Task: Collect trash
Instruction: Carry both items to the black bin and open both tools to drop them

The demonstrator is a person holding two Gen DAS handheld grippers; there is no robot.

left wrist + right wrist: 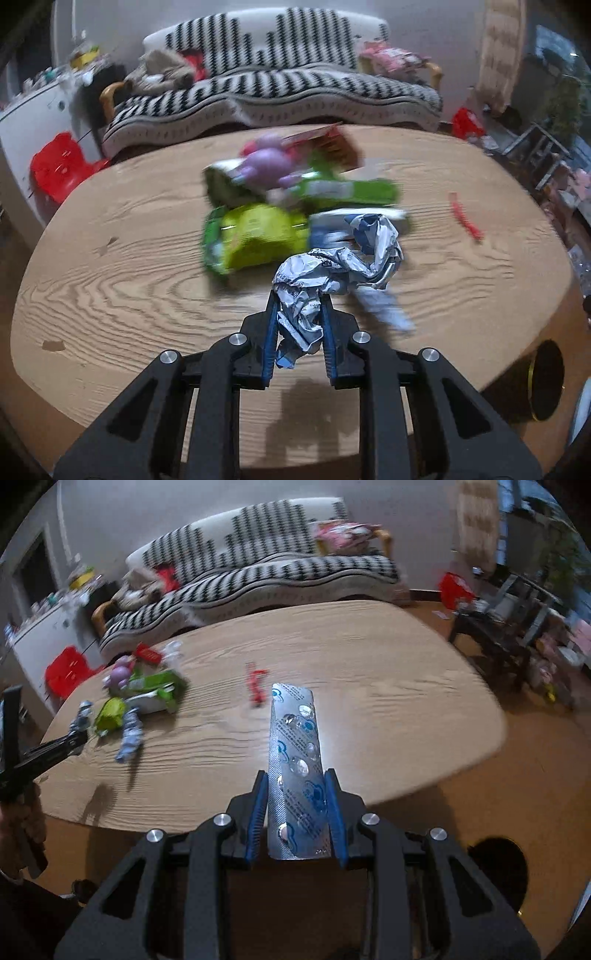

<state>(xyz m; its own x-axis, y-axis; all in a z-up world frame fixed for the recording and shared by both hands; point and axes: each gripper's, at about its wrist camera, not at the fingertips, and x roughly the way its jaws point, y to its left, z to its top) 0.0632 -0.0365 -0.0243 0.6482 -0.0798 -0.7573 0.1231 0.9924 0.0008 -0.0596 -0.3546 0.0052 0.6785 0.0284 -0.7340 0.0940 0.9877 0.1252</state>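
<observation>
Above the near edge of the wooden table point(110, 266), we hold two pieces of trash at once, one per gripper, so that each hand carries off its own item. Our left gripper point(299, 314) is nearly closed, its blue pads pinching the lower end of a crumpled white-and-blue wrapper point(332, 273), which juts out past the fingertips; pinching the bunched end keeps so limp a thing from slipping. Our right gripper point(297, 794) is clamped to a narrow gap on the long edges of a silver blister pack point(295, 760), which points straight forward between the fingers (stiff foil, so an edge grip is enough). Toward the table's far left side, the remaining pile waits: green snack bags point(155, 686), a purple toy point(120, 674) and a small red box point(147, 653). A red scrap point(256, 686) lies alone near the middle.
</observation>
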